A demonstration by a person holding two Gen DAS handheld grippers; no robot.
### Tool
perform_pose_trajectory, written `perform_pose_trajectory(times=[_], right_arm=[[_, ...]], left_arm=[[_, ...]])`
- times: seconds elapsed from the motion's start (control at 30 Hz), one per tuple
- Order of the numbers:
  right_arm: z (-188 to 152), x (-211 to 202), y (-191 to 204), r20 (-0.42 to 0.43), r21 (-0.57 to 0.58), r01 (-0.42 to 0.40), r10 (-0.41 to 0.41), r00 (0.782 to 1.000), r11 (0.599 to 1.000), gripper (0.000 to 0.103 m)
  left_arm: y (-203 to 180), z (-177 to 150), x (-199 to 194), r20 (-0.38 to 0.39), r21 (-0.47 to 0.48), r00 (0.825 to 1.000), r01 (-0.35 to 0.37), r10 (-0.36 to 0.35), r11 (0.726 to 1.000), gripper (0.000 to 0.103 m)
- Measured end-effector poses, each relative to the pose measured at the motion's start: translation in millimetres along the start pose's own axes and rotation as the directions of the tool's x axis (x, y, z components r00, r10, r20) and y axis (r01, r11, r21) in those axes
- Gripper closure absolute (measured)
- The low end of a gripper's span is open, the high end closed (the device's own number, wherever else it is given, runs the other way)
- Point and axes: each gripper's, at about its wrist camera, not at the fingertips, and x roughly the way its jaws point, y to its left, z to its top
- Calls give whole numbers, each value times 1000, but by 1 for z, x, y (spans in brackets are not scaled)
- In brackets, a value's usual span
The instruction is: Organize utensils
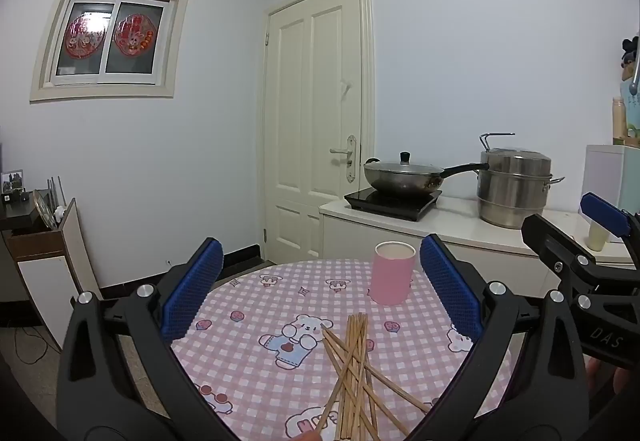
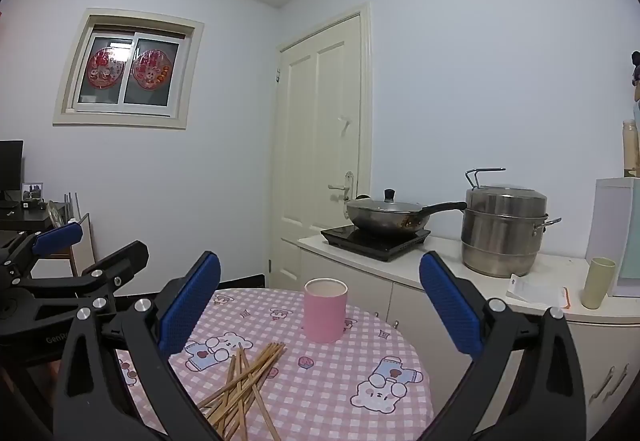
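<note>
A loose pile of several wooden chopsticks (image 1: 354,369) lies crossed on the round table with a pink checked cloth (image 1: 256,373). A pink cylindrical holder (image 1: 391,273) stands upright behind the pile. My left gripper (image 1: 320,289) is open and empty, held above the near side of the table with the pile between and below its fingers. My right gripper (image 2: 320,305) is open and empty; in its view the chopsticks (image 2: 244,385) lie low and left, the holder (image 2: 325,309) stands centre on the cloth (image 2: 340,393). Each gripper shows at the edge of the other's view.
Behind the table a white counter (image 2: 440,265) carries an induction hob with a lidded wok (image 2: 384,217), a steel steamer pot (image 2: 502,231), a pale green cup (image 2: 598,283) and a paper. A closed door (image 2: 320,145) stands behind. A dark desk (image 1: 24,217) stands left.
</note>
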Motion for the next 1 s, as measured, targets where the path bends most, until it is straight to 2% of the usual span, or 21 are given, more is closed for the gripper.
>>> perform_pose_trajectory(times=[1.0], right_arm=[[-4,1,1,-14,8,1,0,1000,1000,7]], left_arm=[[-8,-8,0,-7,3,1000,0,0,1000,6]])
